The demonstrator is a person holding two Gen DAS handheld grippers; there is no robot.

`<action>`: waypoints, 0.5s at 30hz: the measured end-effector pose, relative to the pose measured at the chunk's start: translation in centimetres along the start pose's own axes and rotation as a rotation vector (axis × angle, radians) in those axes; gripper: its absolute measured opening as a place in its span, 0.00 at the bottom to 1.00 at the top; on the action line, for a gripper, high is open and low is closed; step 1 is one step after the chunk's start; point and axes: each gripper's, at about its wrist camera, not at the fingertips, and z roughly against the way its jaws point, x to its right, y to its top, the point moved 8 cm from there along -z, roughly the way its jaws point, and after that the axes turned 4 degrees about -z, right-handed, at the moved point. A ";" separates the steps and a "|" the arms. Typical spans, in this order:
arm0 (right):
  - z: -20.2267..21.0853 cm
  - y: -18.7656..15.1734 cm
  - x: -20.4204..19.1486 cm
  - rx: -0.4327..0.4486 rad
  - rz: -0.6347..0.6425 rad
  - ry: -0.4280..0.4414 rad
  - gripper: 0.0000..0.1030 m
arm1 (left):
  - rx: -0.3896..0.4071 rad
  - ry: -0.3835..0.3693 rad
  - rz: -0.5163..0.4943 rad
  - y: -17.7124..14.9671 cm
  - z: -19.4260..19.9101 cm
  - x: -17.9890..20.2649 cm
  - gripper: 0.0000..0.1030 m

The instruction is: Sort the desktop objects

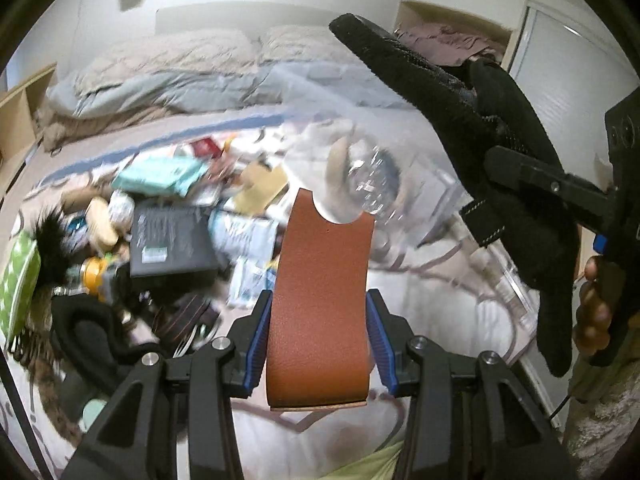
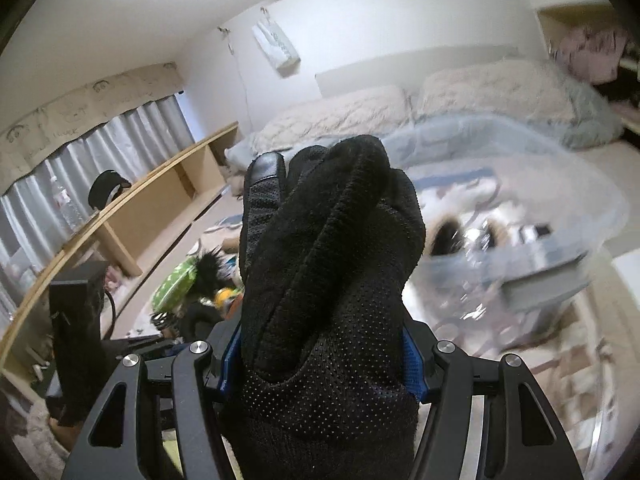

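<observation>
You have one brown leather sleeve (image 1: 320, 300) at lower centre, pinched between your left gripper's (image 1: 319, 344) blue pads. One black glove (image 2: 332, 280) fills mid-frame, clamped in your right gripper (image 2: 324, 364). One clear bin (image 2: 540, 216) sits right; a clutter pile (image 1: 168, 216) lies left.

clutter pile (image 1: 160, 232) crowding floor left, clear plastic bin (image 2: 560, 232) right, bare rug strip (image 1: 440, 312) passable between
</observation>
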 end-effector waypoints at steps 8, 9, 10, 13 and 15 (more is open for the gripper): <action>3.0 2.9 2.6 0.073 0.018 -0.069 0.62 | 0.070 -0.034 -0.002 4.7 0.6 2.8 0.44; 3.4 3.2 3.1 0.083 0.017 -0.080 0.62 | 0.081 -0.039 0.002 5.4 0.7 3.0 0.44; 3.5 3.6 3.4 0.091 0.016 -0.088 0.62 | 0.096 -0.044 0.005 6.1 0.9 3.3 0.44; 4.2 4.6 4.8 0.119 0.004 -0.117 0.62 | 0.139 -0.063 0.013 8.4 1.3 4.4 0.44; 4.6 5.4 5.6 0.141 -0.004 -0.145 0.62 | 0.161 -0.072 0.011 9.9 1.2 5.3 0.44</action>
